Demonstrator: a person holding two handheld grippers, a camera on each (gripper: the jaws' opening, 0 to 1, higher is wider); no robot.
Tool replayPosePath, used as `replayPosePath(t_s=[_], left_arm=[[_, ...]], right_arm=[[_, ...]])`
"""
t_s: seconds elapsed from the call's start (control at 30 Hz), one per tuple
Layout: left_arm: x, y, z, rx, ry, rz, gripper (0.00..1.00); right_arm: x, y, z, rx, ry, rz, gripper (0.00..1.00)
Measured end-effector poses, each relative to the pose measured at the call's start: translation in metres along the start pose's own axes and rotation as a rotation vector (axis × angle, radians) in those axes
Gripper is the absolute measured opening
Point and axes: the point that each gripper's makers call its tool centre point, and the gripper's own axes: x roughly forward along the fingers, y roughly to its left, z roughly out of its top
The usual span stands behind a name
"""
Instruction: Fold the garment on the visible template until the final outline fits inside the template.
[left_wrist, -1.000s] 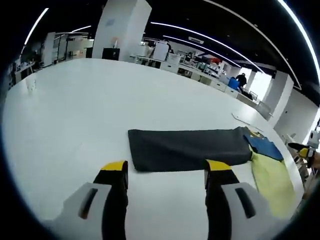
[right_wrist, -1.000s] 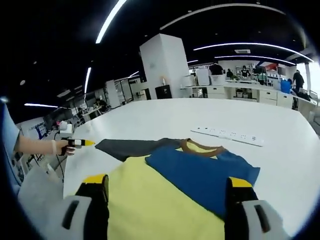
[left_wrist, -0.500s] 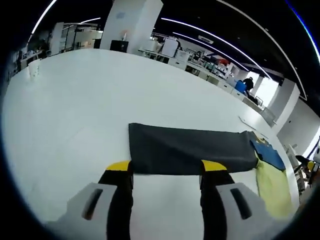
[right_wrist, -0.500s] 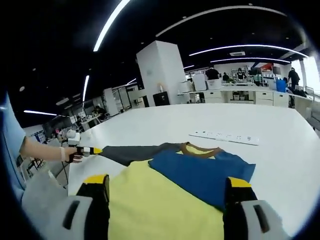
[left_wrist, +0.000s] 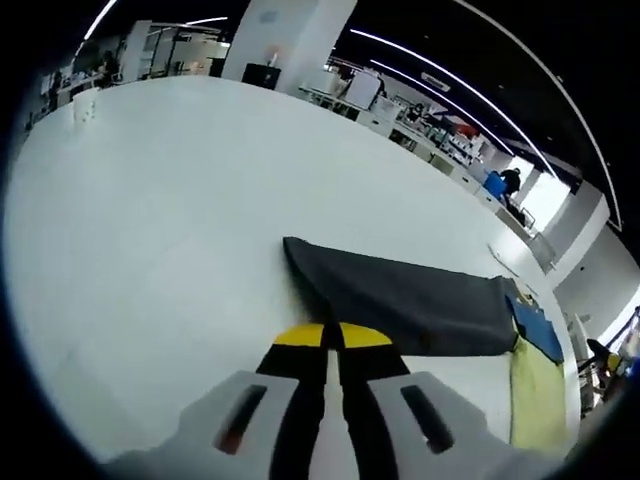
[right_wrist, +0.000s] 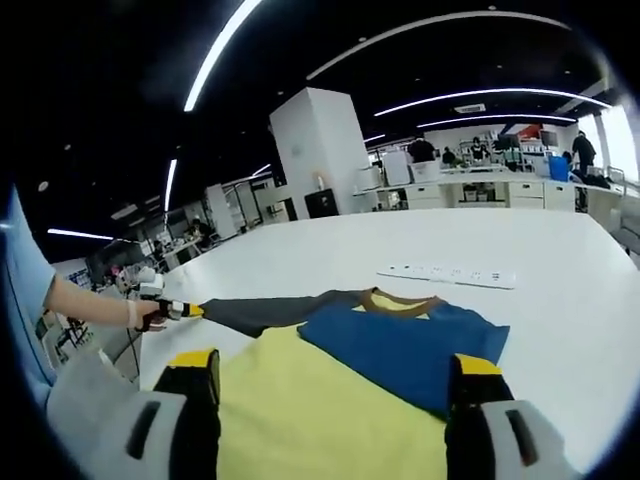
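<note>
Two yellow-tipped jaws of the left gripper (left_wrist: 333, 336) press together in the left gripper view, at the near edge of the dark grey sleeve (left_wrist: 405, 300) of the garment; whether cloth sits between them I cannot tell; the sleeve lies flat on the white table (left_wrist: 150, 220), its far end meeting blue and yellow cloth. Right gripper view: the right gripper (right_wrist: 335, 375) hovers with jaws spread wide above the garment (right_wrist: 330, 400), yellow body, blue panel, brown collar; a hand (right_wrist: 150, 312) at left holds the other gripper at the sleeve's tip; a power strip (right_wrist: 445, 275) lies beyond.
</note>
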Motion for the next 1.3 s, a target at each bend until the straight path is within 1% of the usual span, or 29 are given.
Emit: replayPosePath(t_s=[0.07, 0.1, 0.13, 0.17, 0.2, 0.23, 0.3, 0.33, 0.43, 0.57, 0.7, 0.8, 0.87, 1.0, 1.03, 1.07, 1.1, 1.13, 1.17, 1.2, 1.23, 1.3], left_arm=[[0.0, -0.004, -0.001, 0.016, 0.01, -0.011, 0.0], [-0.001, -0.005, 0.0, 0.013, 0.004, -0.017, 0.0], [-0.001, -0.007, 0.002, 0.005, -0.001, -0.025, 0.0], [-0.002, -0.013, 0.004, -0.044, 0.0, -0.047, 0.0], [-0.002, -0.016, 0.007, -0.041, -0.008, -0.061, 0.0], [-0.004, -0.021, 0.011, -0.029, -0.017, -0.069, 0.0], [-0.006, -0.033, 0.016, 0.041, -0.011, -0.095, 0.0], [-0.007, -0.038, 0.018, 0.05, -0.01, -0.104, 0.0], [-0.014, -0.063, 0.032, 0.051, -0.045, -0.168, 0.0], [-0.019, -0.082, 0.044, 0.07, -0.063, -0.208, 0.0], [-0.015, -0.086, 0.053, 0.083, -0.071, -0.229, 0.0], [-0.013, -0.096, 0.059, 0.08, -0.074, -0.259, 0.0], [-0.016, -0.105, 0.059, 0.087, -0.075, -0.276, 0.0], [-0.011, -0.131, 0.061, 0.112, -0.067, -0.327, 0.0], [-0.011, -0.142, 0.06, 0.123, -0.065, -0.341, 0.0], [-0.009, -0.148, 0.06, 0.123, -0.062, -0.352, 0.0], [-0.008, -0.159, 0.06, 0.111, -0.062, -0.38, 0.0], [-0.007, -0.166, 0.061, 0.101, -0.06, -0.396, 0.0], [-0.004, -0.175, 0.062, 0.107, -0.058, -0.403, 0.0], [-0.003, -0.177, 0.061, 0.111, -0.058, -0.404, 0.0], [-0.002, -0.186, 0.059, 0.125, -0.055, -0.412, 0.0], [0.002, -0.198, 0.058, 0.125, -0.048, -0.43, 0.0]], right_arm=[[0.0, 0.0, -0.001, 0.003, 0.004, -0.001, 0.94], [0.001, 0.001, -0.002, 0.003, 0.002, 0.0, 0.94], [0.001, 0.002, -0.002, 0.003, 0.001, 0.002, 0.94], [0.001, 0.002, -0.002, 0.004, 0.001, 0.005, 0.94], [0.001, 0.003, -0.002, 0.001, 0.001, 0.008, 0.94], [0.002, 0.003, -0.003, 0.002, 0.003, 0.009, 0.94], [0.002, 0.004, -0.004, 0.002, 0.007, 0.015, 0.94], [0.003, 0.004, -0.005, 0.002, 0.008, 0.018, 0.94], [0.004, 0.005, -0.007, -0.008, 0.021, 0.024, 0.94], [0.005, 0.006, -0.008, -0.016, 0.026, 0.033, 0.94], [0.005, 0.008, -0.012, -0.014, 0.036, 0.039, 0.94], [0.005, 0.009, -0.013, -0.008, 0.028, 0.044, 0.94], [0.004, 0.009, -0.013, -0.003, 0.022, 0.044, 0.94], [0.004, 0.009, -0.015, 0.008, 0.017, 0.044, 0.94], [0.004, 0.009, -0.016, 0.01, 0.017, 0.045, 0.94], [0.003, 0.009, -0.017, 0.012, 0.016, 0.046, 0.94], [0.002, 0.008, -0.017, 0.023, 0.007, 0.047, 0.94], [0.002, 0.008, -0.017, 0.033, 0.006, 0.049, 0.94], [0.001, 0.007, -0.018, 0.044, 0.003, 0.049, 0.93], [0.0, 0.006, -0.017, 0.051, -0.003, 0.049, 0.93], [0.0, 0.006, -0.017, 0.048, -0.003, 0.048, 0.93], [-0.002, 0.005, -0.018, 0.046, -0.003, 0.043, 0.93]])
